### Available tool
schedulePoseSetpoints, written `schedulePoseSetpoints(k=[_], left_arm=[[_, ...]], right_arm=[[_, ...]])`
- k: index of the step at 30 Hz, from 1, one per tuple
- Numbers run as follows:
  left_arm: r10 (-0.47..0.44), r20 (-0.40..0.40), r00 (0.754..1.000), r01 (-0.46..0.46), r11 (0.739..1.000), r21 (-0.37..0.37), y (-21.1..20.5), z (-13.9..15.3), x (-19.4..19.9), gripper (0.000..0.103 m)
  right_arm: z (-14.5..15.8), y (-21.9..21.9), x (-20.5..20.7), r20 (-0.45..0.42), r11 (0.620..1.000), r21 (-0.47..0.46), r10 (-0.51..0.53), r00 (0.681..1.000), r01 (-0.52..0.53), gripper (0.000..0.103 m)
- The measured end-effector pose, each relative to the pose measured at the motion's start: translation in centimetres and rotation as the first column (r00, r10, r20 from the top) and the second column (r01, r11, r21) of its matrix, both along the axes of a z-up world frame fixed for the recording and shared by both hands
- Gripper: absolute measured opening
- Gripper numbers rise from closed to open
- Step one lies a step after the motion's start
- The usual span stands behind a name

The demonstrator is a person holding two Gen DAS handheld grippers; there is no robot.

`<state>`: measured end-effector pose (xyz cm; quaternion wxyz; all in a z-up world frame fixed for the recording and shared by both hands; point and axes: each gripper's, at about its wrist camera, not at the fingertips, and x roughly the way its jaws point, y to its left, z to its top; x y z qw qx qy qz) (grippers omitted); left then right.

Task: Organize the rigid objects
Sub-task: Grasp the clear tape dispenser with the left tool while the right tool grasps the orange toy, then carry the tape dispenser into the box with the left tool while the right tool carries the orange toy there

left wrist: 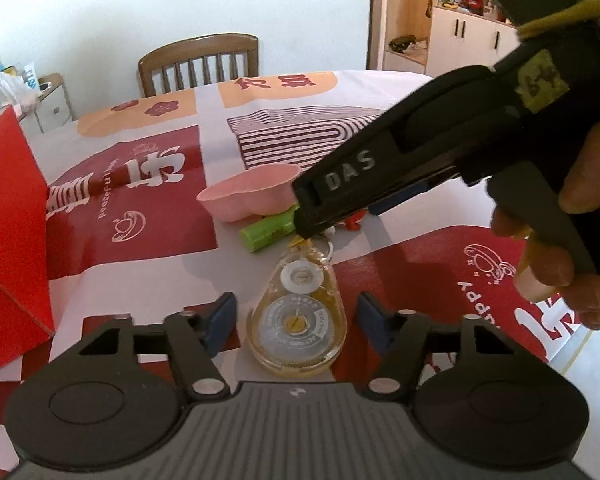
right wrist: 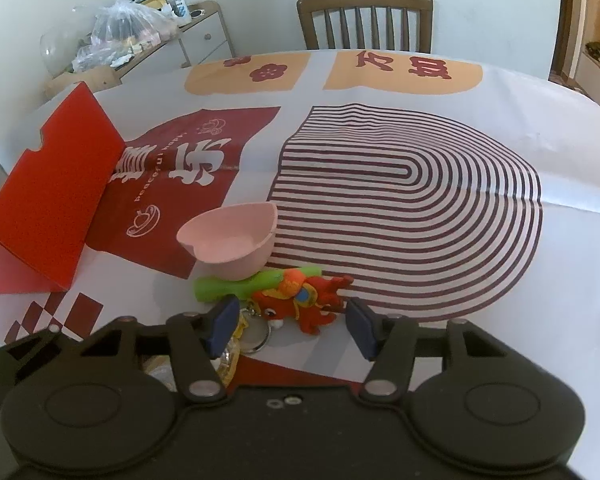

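- Tape dispenser (left wrist: pixel 296 320) lies between your left gripper's (left wrist: pixel 296 322) half-open fingers, untouched.
- Dragon toy (right wrist: pixel 300 306) sits between your right gripper's (right wrist: pixel 290 326) half-open fingers, ungripped, on the surface (right wrist: pixel 420 92).

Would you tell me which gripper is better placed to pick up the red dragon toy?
Right. The right gripper straddles the red dragon toy, pads apart; the left gripper brackets the clear tape dispenser.
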<state>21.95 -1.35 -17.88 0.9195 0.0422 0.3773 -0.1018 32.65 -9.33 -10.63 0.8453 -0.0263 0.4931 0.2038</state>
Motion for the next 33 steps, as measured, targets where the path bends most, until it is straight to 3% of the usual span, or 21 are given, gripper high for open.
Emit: schedulePoseSetpoints(k=[4,11,20,33], left_arm=[[-0.007,0.0,1.0,0.007,1.0,0.002,-0.2,0.1,-0.1,0.049],[0.012,-0.021,1.0,-0.012,1.0,-0.013,0.2,0.2,-0.1,0.049],[0.046,-0.069,0.997,-0.052,0.994,-0.099,2.0,1.5,-0.5,0.049],[0.086,-0.034,0.996,-0.091,0.977,-0.191,5.9,6.7,-3.2,0.049]], right_arm=[[0.0,-0.2,0.4,-0.007,1.0,0.015,-0.026,1.0,0.026,0.05],[0.6,-0.9,-0.4,0.003,0.999,0.014,-0.048,0.999,0.048,0.047],[2.9,-2.7,-3.4,-0.004,0.996,0.055,-0.072,0.997,0.072,0.047],[7.4,-2.7,-8.1,0.011,0.993,0.097,-0.069,0.998,0.068,0.047]])
